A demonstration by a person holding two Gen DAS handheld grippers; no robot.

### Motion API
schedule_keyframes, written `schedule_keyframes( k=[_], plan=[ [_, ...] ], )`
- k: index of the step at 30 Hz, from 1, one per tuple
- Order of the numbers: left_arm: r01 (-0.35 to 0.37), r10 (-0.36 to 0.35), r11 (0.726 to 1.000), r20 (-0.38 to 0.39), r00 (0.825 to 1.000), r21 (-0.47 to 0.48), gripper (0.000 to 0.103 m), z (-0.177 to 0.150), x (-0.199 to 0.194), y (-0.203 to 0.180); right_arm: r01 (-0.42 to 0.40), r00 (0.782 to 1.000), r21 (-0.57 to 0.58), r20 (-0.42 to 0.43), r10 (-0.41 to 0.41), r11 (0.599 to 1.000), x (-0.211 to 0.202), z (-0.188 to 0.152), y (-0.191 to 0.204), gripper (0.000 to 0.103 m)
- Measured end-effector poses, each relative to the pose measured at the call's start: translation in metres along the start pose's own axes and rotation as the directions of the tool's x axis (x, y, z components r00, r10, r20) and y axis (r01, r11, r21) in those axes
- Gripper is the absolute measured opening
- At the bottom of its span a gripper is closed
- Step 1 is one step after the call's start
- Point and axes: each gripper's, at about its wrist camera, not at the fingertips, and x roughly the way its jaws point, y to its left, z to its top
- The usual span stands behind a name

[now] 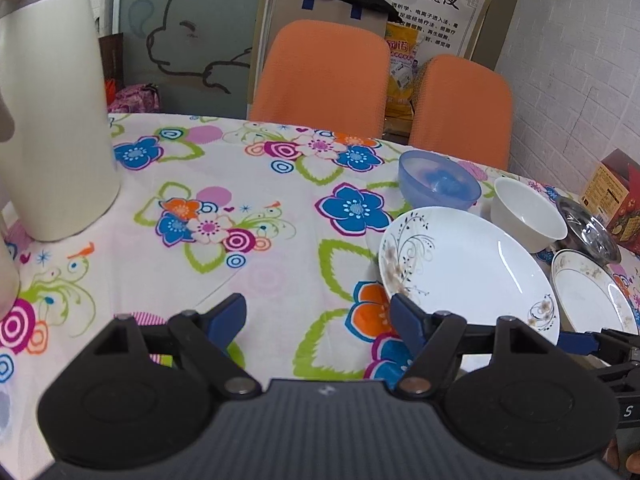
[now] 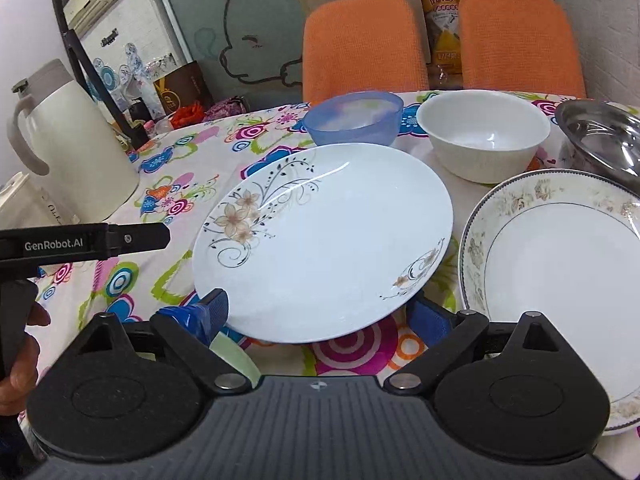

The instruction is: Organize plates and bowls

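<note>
A white plate with flower prints [image 2: 320, 240] lies on the flowered tablecloth, seen also at the right of the left wrist view as the same plate [image 1: 460, 268]. My right gripper [image 2: 320, 314] is open, and its blue fingers flank the plate's near edge. Behind the plate stand a blue translucent bowl [image 2: 354, 120] and a white bowl [image 2: 484, 136]. To the right lie a plate with a patterned rim [image 2: 560, 280] and a steel bowl [image 2: 604, 136]. My left gripper [image 1: 316, 318] is open over bare cloth, left of the plate, holding nothing.
A tall cream thermos jug [image 1: 52, 120] stands at the table's left. Two orange chairs [image 1: 320, 72] face the far edge. A red box [image 1: 616, 196] sits at the far right. A hand [image 2: 24, 340] holds the left gripper's body.
</note>
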Motion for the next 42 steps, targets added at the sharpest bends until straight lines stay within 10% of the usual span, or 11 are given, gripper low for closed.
schedule_keyframes(
  k=[42],
  plan=[
    [0.054,-0.041,0.992,-0.113,0.993,0.115,0.070,0.029,0.086,-0.036,0.065,0.996,-0.204,0.071,-0.052,0.977,0.045,0.019,0.003,0.088]
  ],
)
